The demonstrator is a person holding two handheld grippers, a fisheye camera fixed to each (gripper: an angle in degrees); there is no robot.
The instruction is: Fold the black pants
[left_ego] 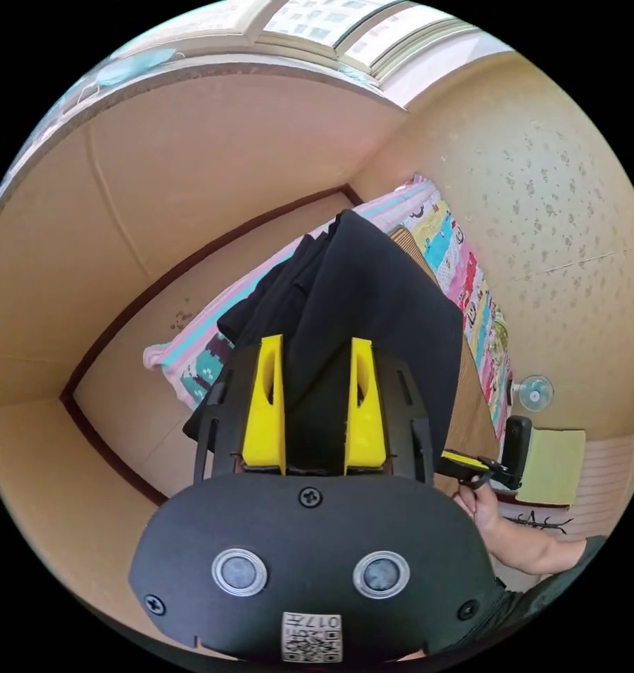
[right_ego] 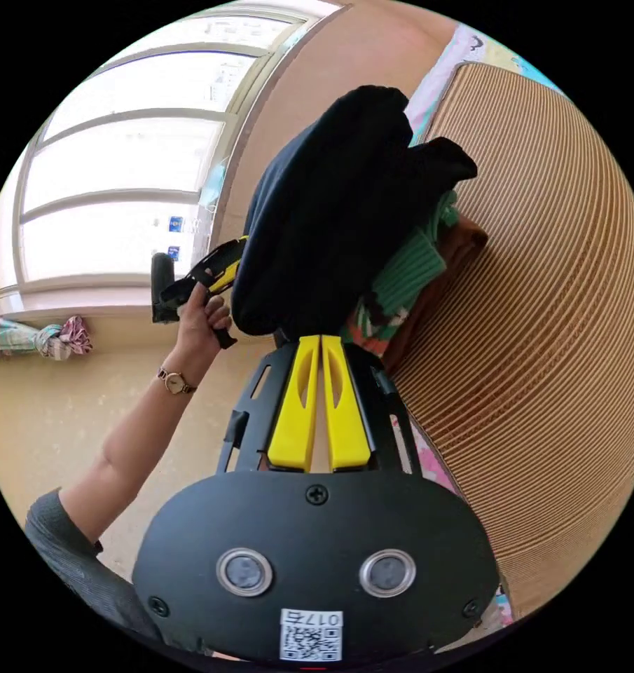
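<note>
Left gripper view, fingers: the left gripper (left_ego: 315, 405) has its yellow fingers (left_ego: 264, 406) set apart, with black cloth lying in the gap between them; whether both press on it cannot be told.
Left gripper view, black pants (left_ego: 373, 308): draped from the fingers outward, over a bed with a patterned sheet (left_ego: 471, 280).
Left gripper view, surroundings: a hand (left_ego: 481, 506) holds the right gripper at the lower right edge of the pants; a small fan (left_ego: 534, 392) stands beyond it.
Right gripper view, fingers: the right gripper (right_ego: 321, 401) has its fingers drawn together, tips at the hem of the black pants (right_ego: 331, 210).
Right gripper view, surroundings: green ribbed cloth (right_ego: 411, 270) and brown cloth (right_ego: 450, 259) lie beside the pants on a ribbed mat (right_ego: 541, 280); a window (right_ego: 120, 182) stands behind.
</note>
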